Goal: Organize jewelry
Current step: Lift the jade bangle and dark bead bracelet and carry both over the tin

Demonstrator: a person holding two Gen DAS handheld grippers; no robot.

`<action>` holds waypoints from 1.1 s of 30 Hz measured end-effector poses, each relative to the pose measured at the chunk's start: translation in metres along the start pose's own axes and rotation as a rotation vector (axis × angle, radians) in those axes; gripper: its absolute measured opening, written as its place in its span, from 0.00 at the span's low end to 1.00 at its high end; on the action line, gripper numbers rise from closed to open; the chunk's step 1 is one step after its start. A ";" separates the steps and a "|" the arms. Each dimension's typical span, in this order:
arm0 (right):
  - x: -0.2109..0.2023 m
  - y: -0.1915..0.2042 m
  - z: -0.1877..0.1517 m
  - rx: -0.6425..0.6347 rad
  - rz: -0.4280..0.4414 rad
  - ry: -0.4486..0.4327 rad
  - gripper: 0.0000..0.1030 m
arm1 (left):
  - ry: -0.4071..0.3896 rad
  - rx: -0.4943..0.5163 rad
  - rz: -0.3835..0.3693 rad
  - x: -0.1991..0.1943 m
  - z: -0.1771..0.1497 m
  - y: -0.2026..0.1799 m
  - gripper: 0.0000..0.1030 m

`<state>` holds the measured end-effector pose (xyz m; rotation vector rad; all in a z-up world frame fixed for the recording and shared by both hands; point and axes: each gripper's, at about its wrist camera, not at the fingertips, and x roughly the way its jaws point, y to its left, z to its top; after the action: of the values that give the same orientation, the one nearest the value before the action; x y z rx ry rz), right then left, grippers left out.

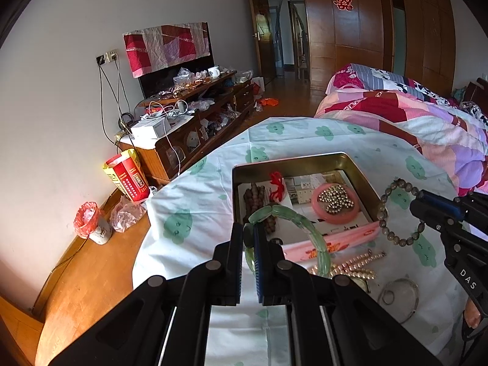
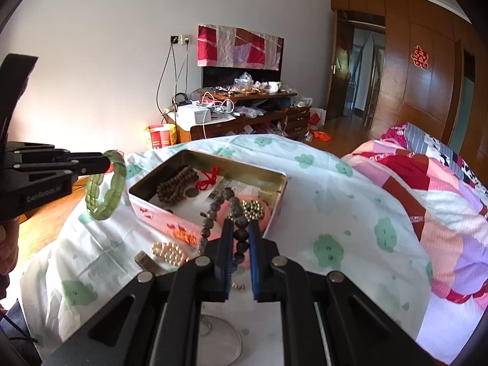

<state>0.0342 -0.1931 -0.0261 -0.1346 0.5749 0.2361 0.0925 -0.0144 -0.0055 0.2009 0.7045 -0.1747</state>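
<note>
Holding bracelets ready for the tin point(image 1: 360, 167) at 12 o'clock — left gripper point(image 1: 248, 241) clamps a green bracelet point(image 1: 308, 228), right gripper point(image 2: 241, 235) a dark beaded bracelet point(image 2: 238, 210).

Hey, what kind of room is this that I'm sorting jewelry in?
Most likely a lived-in bedroom at home: a bed with a patchwork quilt, a wooden wardrobe wall, and a cluttered low TV cabinet against the wall.

"GenRobot.AI" on the left tool point(image 2: 105, 163); "DAS" on the right tool point(image 1: 422, 204).
</note>
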 end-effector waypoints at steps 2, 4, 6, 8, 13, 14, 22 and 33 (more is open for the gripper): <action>0.002 0.000 0.005 -0.010 -0.003 -0.003 0.11 | 0.000 0.005 0.003 0.002 0.003 0.001 0.06; 0.004 0.000 0.009 -0.011 -0.002 -0.005 0.11 | -0.001 0.010 0.005 0.003 0.006 0.000 0.06; 0.005 0.000 0.011 -0.013 -0.001 -0.007 0.11 | -0.003 0.016 0.006 0.004 0.009 -0.001 0.06; 0.006 0.000 0.013 -0.015 -0.002 -0.008 0.11 | -0.004 0.019 0.004 0.005 0.012 -0.002 0.06; 0.009 0.000 0.021 -0.018 0.000 -0.009 0.11 | -0.003 0.022 0.007 0.009 0.019 -0.002 0.06; 0.010 -0.001 0.022 -0.018 0.000 -0.009 0.11 | -0.001 0.020 0.005 0.010 0.021 -0.001 0.06; 0.017 -0.001 0.028 -0.024 0.000 -0.001 0.11 | 0.003 0.018 0.006 0.019 0.034 -0.001 0.06; 0.030 -0.006 0.038 -0.031 -0.013 0.016 0.11 | 0.017 0.020 0.000 0.036 0.051 -0.001 0.06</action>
<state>0.0802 -0.1865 -0.0107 -0.1703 0.5863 0.2319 0.1506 -0.0313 0.0085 0.2220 0.7200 -0.1808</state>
